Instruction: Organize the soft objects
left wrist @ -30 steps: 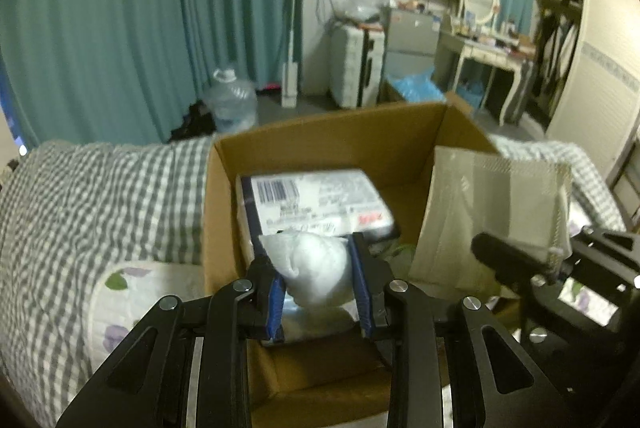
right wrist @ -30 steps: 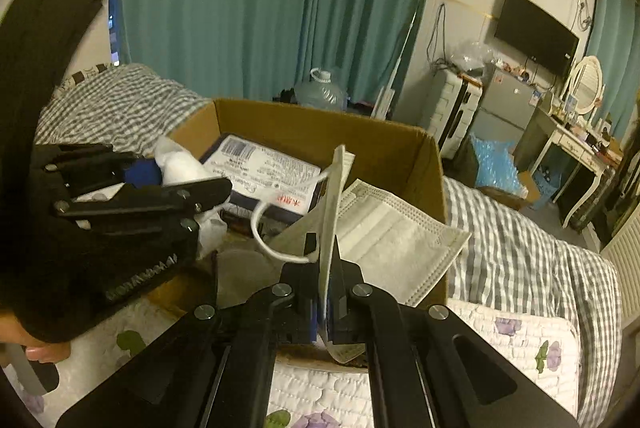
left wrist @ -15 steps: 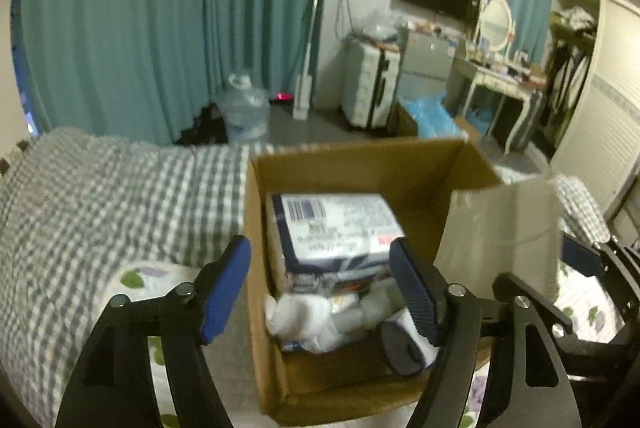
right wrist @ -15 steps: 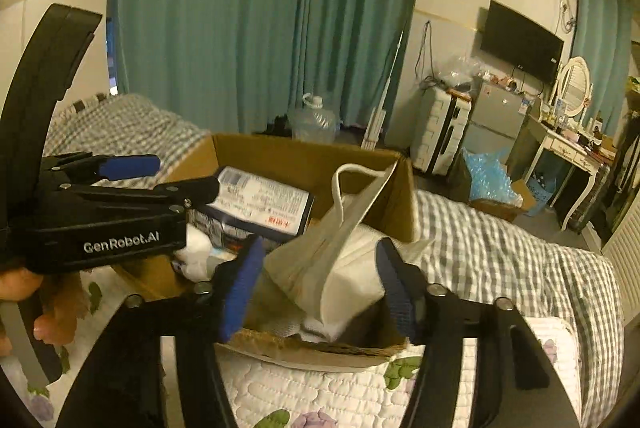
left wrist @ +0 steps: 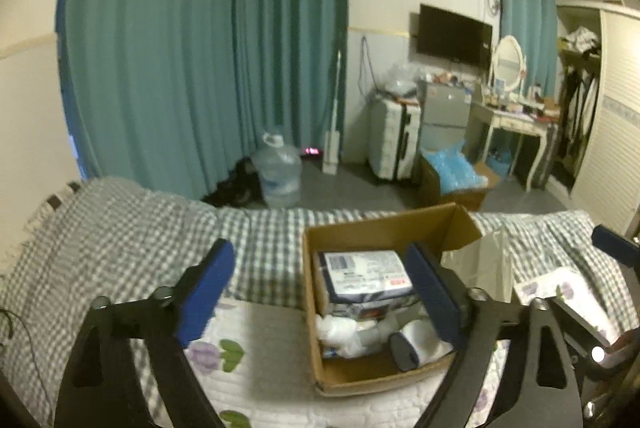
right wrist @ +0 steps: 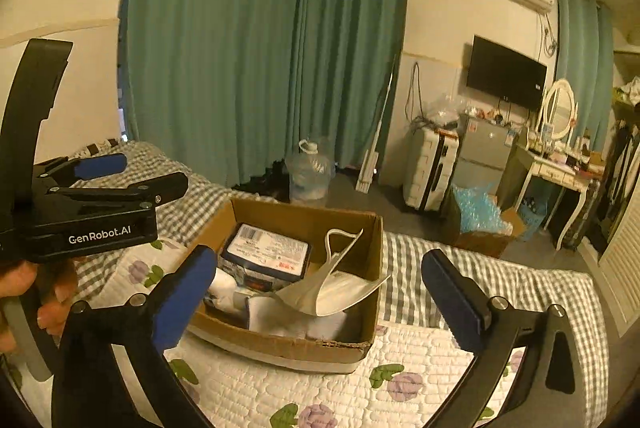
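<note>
**Inspector:** State of the two grippers?

**Assistant:** The left gripper (left wrist: 320,288) has its jaws wide apart and opening, nothing between the pads. The right gripper (right wrist: 320,292) is the same: jaws spread, opening, holding nothing. Both hang above the bed (right wrist: 500,288).

**Inspector:** And the soft items?

**Assistant:** All inside the cardboard box (right wrist: 304,216), which sits on the flowered quilt (right wrist: 256,384) near the bed's foot edge. A face mask (right wrist: 344,292) leans on the box's right wall, one ear loop sticking up. A white wad (left wrist: 340,332) lies at the near left corner. A printed packet (left wrist: 366,274) fills the far part, and a white roll (left wrist: 416,342) lies at the near right.

**Inspector:** Anything touching the grippers?

**Assistant:** No. A hand (right wrist: 24,292) grips the left gripper's handle.
</note>
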Available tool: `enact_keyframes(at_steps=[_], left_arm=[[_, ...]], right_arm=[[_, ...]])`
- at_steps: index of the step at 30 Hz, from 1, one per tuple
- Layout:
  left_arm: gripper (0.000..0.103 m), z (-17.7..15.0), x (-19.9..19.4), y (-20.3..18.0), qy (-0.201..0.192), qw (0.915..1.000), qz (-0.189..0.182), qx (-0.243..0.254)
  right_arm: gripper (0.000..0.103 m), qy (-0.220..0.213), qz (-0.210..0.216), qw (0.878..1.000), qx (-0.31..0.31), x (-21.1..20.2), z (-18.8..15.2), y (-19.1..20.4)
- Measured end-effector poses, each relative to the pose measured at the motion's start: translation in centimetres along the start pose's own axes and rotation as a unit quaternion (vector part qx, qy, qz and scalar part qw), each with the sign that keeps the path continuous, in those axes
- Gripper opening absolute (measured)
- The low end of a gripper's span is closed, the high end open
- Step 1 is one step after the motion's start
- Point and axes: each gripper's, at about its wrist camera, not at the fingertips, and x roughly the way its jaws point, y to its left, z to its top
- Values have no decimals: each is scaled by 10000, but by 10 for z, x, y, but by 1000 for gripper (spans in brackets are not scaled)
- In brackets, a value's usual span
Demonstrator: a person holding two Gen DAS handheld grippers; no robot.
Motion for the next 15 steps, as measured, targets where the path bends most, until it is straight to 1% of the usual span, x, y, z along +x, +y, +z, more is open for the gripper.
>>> enact_keyframes(at_steps=[4, 8, 15], left_arm=[[93, 3, -27, 7, -230, 9997, 88, -88], [93, 6, -45, 14, -235, 9993, 64, -278], [94, -6, -70, 11, -393, 9991, 127, -133]], right_arm=[[103, -235, 3, 9997, 21, -26, 6, -1], [103, -327, 25, 9992, 221, -47, 4, -8], [103, -303, -4, 9988, 387, -66, -9, -14]])
